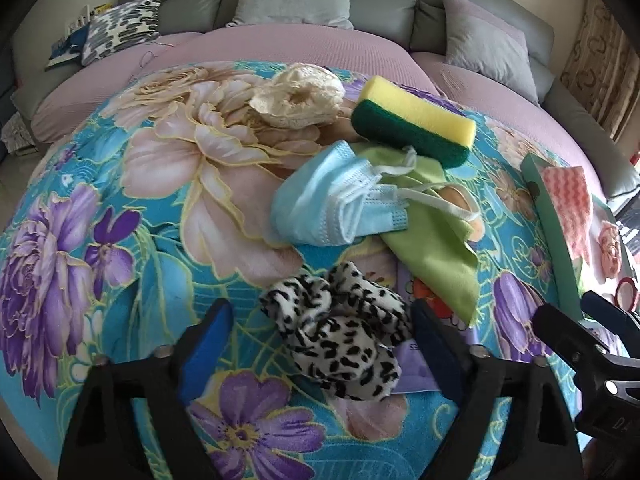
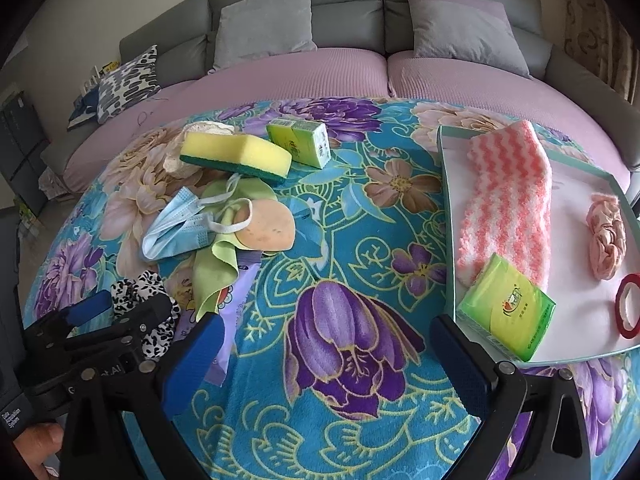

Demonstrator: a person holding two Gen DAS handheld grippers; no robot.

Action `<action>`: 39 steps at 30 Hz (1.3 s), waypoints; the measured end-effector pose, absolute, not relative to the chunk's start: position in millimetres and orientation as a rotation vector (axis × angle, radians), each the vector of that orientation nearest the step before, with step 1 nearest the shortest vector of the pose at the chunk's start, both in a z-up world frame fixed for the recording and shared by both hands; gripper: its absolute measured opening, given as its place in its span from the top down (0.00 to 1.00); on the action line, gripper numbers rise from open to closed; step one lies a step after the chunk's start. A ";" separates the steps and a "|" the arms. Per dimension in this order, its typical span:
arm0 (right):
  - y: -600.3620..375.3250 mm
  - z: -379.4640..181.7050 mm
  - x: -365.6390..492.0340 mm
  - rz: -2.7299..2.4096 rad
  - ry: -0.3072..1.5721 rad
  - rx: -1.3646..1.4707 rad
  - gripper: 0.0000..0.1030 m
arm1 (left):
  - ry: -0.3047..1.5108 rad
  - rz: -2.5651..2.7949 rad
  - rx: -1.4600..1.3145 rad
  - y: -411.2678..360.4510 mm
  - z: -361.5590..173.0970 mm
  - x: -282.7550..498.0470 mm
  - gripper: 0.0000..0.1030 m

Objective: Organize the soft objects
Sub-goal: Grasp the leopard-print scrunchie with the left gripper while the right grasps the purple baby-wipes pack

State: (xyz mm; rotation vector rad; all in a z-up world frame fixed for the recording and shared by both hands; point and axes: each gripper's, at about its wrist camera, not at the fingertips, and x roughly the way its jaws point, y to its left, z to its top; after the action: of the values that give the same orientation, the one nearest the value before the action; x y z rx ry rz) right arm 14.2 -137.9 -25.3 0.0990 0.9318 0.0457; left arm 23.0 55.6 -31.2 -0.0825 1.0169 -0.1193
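Note:
A black-and-white leopard-print scrunchie (image 1: 340, 332) lies on the floral blanket (image 1: 160, 240). My left gripper (image 1: 322, 312) stands open around it. The left pad is clear of the fabric and the right pad sits at its edge. In the right wrist view the same scrunchie (image 2: 136, 288) shows under the left gripper (image 2: 124, 304). My right gripper (image 2: 326, 328) hangs open over bare blanket, with nothing between its fingers. At the right is a teal-rimmed tray (image 2: 448, 200) holding a pink-and-white sock (image 2: 508, 204), a pink scrunchie (image 2: 606, 240), a green tissue pack (image 2: 508, 308) and a red tape ring (image 2: 628, 308).
Beyond the scrunchie lie a blue face mask (image 1: 332, 204), a green cloth (image 1: 432, 240), a yellow-green sponge (image 1: 416, 124), a cream puff (image 1: 300, 96), a beige pad (image 2: 264, 224), a second tissue pack (image 2: 300, 140) and a purple packet (image 2: 236, 308). Sofa cushions (image 2: 264, 20) stand behind.

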 end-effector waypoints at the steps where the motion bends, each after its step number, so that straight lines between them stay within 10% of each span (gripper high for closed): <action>1: -137.2 -25.9 14.6 0.046 0.933 0.097 0.00 | 1.025 -0.136 -0.089 54.5 -32.7 23.4 0.27; 39: -117.3 -42.5 23.5 0.058 0.977 0.032 0.00 | 1.053 -0.174 -0.124 53.6 -37.1 28.4 0.62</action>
State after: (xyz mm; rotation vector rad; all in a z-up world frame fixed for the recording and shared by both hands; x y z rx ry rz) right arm 23.5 -117.3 -42.5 0.0323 0.9770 0.0584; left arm 28.4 53.6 -37.1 -0.1236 1.0533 -0.1735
